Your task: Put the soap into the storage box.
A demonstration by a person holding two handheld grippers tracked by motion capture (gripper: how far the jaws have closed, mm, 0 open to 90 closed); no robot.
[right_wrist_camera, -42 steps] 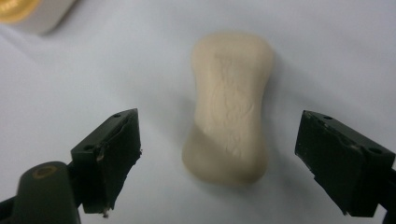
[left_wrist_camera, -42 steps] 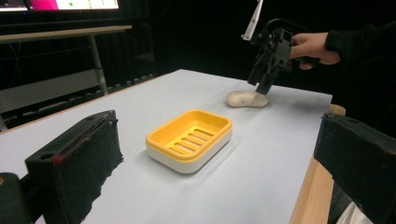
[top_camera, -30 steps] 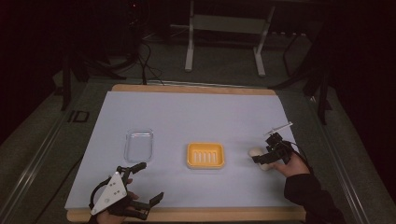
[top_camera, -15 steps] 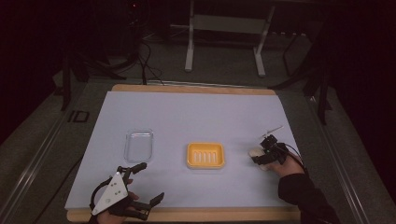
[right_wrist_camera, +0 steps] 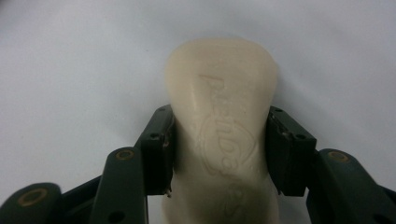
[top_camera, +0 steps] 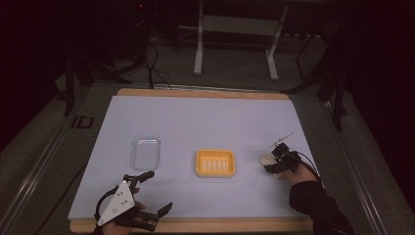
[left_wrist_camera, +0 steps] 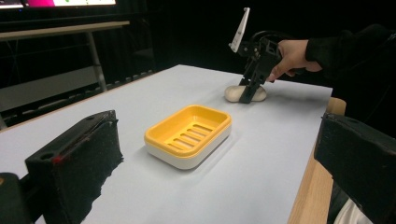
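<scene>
A cream bar of soap [right_wrist_camera: 219, 79] lies on the white table cover, right of the middle. My right gripper [right_wrist_camera: 219, 149] is shut on it, one black pad pressing each long side. In the high view the soap [top_camera: 265, 159] sits at the tip of the right gripper [top_camera: 274, 162]. A yellow soap dish [top_camera: 215, 163] stands empty at the table's centre, to the left of the soap. My left gripper [top_camera: 157, 191] is open near the front left edge, holding nothing. The left gripper view looks across the dish [left_wrist_camera: 189, 133] toward the soap [left_wrist_camera: 231, 93].
A clear plastic lid or tray [top_camera: 146, 152] lies left of the dish. The wooden table edge [top_camera: 195, 225] runs along the front. Table legs and cables stand on the dark floor beyond the far edge.
The right hand has drifted slightly toward the near edge and settled lower over the soap. The left gripper, the dish and the clear tray have stayed put.
</scene>
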